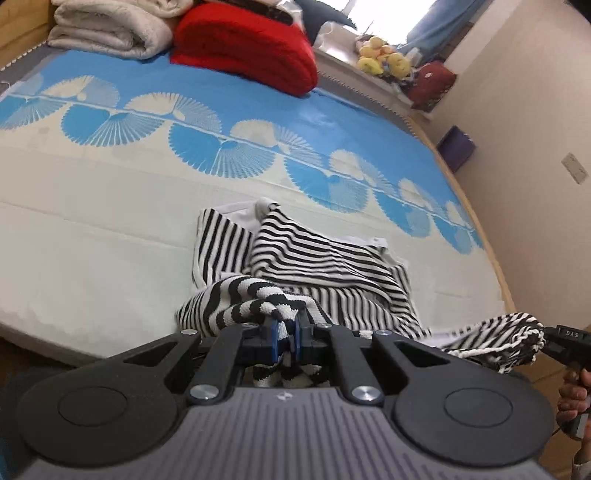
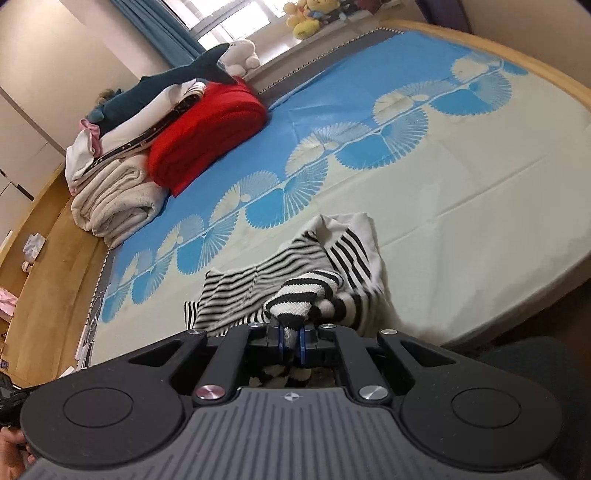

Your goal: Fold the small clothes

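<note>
A black-and-white striped garment (image 1: 317, 258) lies crumpled on the bed near its front edge; it also shows in the right wrist view (image 2: 295, 273). My left gripper (image 1: 286, 338) is shut on a bunched edge of the garment. My right gripper (image 2: 291, 338) is shut on another bunched edge. The right gripper also shows at the right edge of the left wrist view (image 1: 554, 339), holding striped cloth just off the bed's edge.
The bed has a blue and cream fan-patterned sheet (image 1: 147, 155). A folded red blanket (image 1: 247, 48) and a cream quilt (image 1: 107, 29) lie at its far end, with a plush shark (image 2: 177, 81) on the pile. Plush toys (image 1: 384, 59) sit on the windowsill. A wall (image 1: 535, 129) stands to the right.
</note>
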`<state>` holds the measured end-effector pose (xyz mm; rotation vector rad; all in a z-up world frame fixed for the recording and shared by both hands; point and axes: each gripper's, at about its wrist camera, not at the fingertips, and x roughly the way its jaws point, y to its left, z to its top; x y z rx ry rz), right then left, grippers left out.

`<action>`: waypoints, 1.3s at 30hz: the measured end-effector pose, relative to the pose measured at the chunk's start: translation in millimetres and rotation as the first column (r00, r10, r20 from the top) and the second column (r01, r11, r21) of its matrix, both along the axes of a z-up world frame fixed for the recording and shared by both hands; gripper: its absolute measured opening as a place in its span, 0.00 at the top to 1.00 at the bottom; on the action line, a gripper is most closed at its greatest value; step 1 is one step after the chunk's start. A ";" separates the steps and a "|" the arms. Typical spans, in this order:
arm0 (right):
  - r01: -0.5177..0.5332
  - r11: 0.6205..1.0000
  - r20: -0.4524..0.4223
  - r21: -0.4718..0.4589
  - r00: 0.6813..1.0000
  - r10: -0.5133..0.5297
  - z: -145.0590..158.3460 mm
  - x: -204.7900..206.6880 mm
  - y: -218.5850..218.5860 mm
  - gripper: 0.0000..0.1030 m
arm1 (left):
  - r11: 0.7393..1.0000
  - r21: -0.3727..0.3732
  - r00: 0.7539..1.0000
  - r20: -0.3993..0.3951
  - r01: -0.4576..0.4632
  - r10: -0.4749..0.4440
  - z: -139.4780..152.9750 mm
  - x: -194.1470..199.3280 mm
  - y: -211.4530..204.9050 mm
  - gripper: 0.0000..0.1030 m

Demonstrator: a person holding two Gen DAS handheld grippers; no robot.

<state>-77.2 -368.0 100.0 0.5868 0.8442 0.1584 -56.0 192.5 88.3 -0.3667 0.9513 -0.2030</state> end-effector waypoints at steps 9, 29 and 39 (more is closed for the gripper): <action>0.078 0.997 -0.150 0.001 0.986 -0.077 -103.2 198.5 -4.0 0.93 | 0.996 -0.069 0.990 -0.133 -0.059 0.049 -108.7 195.6 16.0 0.78; -0.056 0.996 -0.139 0.063 0.988 0.065 -151.8 215.8 -6.6 0.52 | 0.980 -0.062 0.970 -0.140 0.191 -0.198 -142.2 188.1 -17.3 0.48; -0.280 0.668 -0.106 -0.689 0.951 0.290 -169.4 216.2 81.4 0.52 | 0.839 0.477 0.952 0.016 0.261 -0.306 -151.0 182.5 -67.3 0.40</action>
